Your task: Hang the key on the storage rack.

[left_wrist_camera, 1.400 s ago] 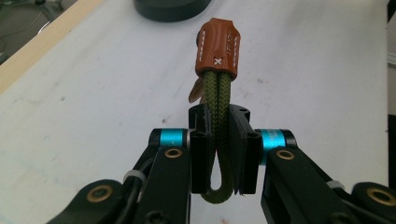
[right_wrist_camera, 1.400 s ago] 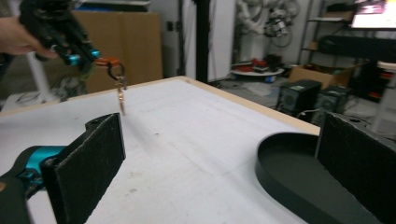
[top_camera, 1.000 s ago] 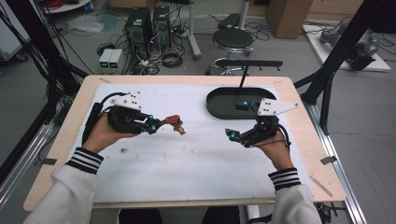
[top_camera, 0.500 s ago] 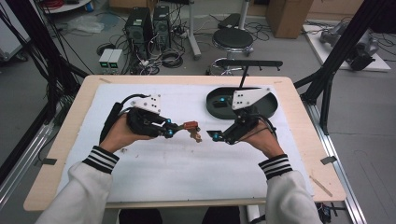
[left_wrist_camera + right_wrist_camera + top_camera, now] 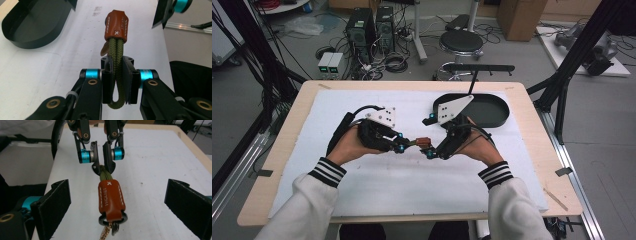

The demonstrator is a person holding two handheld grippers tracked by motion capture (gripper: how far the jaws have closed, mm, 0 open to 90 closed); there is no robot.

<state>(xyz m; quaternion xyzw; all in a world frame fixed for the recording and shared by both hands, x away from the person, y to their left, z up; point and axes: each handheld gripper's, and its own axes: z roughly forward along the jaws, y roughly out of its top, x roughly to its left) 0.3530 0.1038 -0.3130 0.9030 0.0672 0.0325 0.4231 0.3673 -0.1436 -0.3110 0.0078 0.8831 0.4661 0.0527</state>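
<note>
Left tongs (image 5: 117, 83) clamped on the olive-green cord loop (image 5: 117, 75) of a keychain; the loop's bend sits behind the pads, the doubled cord runs forward between them. Grip is on the cord, not the leather, which leaves the far end free for the other hand.

Keychain location: held in the air above the worktop (image 5: 412, 190), directly ahead of the left tongs and between the two sets of tongs, as the high view shows. Brown stitched leather sleeve (image 5: 110, 196) binds the cord; beyond it a dark metal ring (image 5: 112, 218) and a small gold-coloured chain (image 5: 106, 233) hang toward the right tongs.

Right tongs (image 5: 117, 202) spread wide, one padded jaw well out on either side of the leather sleeve, touching nothing. The sleeve lies on the centre line between them, ring end nearest the camera. Judgement: this reads as a handover or a two-handed pull being set up, with the sleeve presented endwise so the right jaws can close across it.

Black shallow tray (image 5: 487, 110) lies on the worktop beyond the right tongs, empty as far as can be seen; likely the drop-off, though that is a guess.

Risk: closing on the ring rather than the leather would give a slippery hold.
</note>
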